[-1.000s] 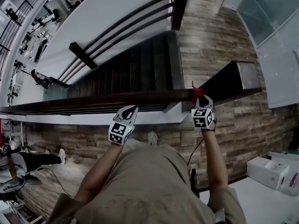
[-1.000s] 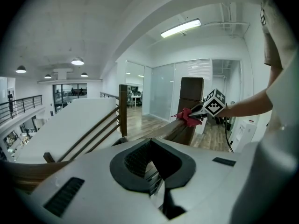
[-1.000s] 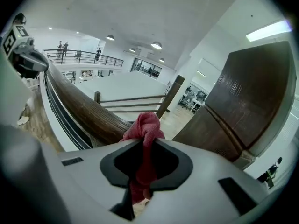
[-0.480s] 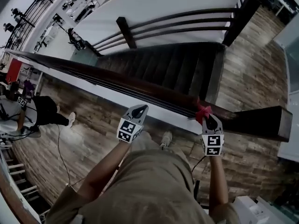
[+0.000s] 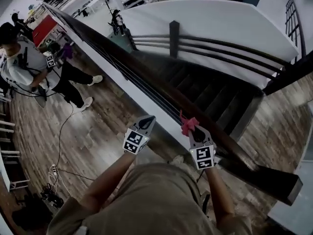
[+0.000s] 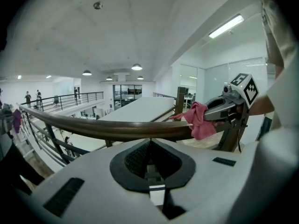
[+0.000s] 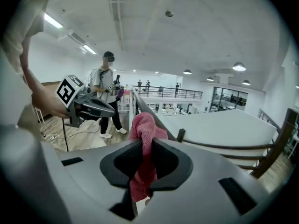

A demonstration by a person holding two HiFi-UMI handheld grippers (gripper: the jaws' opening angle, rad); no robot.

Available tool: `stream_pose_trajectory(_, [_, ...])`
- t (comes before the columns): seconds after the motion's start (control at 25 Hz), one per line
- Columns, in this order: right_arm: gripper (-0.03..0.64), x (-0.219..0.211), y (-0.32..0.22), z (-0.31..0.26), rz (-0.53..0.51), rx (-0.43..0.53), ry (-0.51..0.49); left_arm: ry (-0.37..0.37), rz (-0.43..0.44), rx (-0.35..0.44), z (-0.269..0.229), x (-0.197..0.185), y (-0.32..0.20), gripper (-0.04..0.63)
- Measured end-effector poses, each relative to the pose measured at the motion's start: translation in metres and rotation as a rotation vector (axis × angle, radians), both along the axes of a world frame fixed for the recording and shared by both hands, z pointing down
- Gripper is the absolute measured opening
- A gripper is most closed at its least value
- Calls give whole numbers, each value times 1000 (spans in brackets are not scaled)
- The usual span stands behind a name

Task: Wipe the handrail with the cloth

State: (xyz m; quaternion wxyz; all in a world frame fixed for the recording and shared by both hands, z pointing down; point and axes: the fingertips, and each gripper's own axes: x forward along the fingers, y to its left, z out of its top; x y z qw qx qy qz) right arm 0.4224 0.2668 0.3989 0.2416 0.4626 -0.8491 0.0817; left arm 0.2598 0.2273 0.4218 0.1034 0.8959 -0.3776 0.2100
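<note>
The dark wooden handrail (image 5: 117, 65) runs diagonally from upper left to lower right in the head view. A red cloth (image 5: 188, 125) lies bunched on top of it, with my right gripper (image 5: 192, 130) shut on it. In the right gripper view the cloth (image 7: 144, 129) hangs down between the jaws and hides the rail beneath it. My left gripper (image 5: 146, 120) hovers just left of the rail, shut and holding nothing. In the left gripper view the handrail (image 6: 107, 128) crosses right above the closed jaw tips, and the cloth (image 6: 198, 120) sits on it to the right.
A dark staircase (image 5: 210, 99) drops away beyond the rail, with a second railing (image 5: 215, 45) behind it. A person (image 5: 29, 67) stands on the wooden floor at far left, with cables (image 5: 58, 146) trailing nearby. The rail's end block (image 5: 288, 187) is at lower right.
The head view has swung, so the rail now runs diagonally. My right gripper and the cloth sit farther along the rail from its end block. The left gripper stays alongside.
</note>
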Motion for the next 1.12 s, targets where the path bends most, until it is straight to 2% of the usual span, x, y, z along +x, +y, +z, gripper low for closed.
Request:
stream_pose_trajectory(0.2, [60,-124,-85,-14,-124,11,18,51,-128,0,-9,-118,-62,18])
stream_pose_trajectory(0.4, [60,-252,-155,-17,-163,30,19,80,-183,-9,-10,-247,-115,18])
stream_pose_trajectory(0.52, [60,-310,-192,-11,-181,39,29,96,-208,-28,-9,-307,-144,18])
stream_pose_trajectory(0.84, [60,-418,-282,10,-226,12,11,56,-250,-14,-1,-412,-226,18])
stream_pose_trajectory(1.12, [60,-496,-344,32,-297,-22,6,98,-314,-39,5,-450,-285,18])
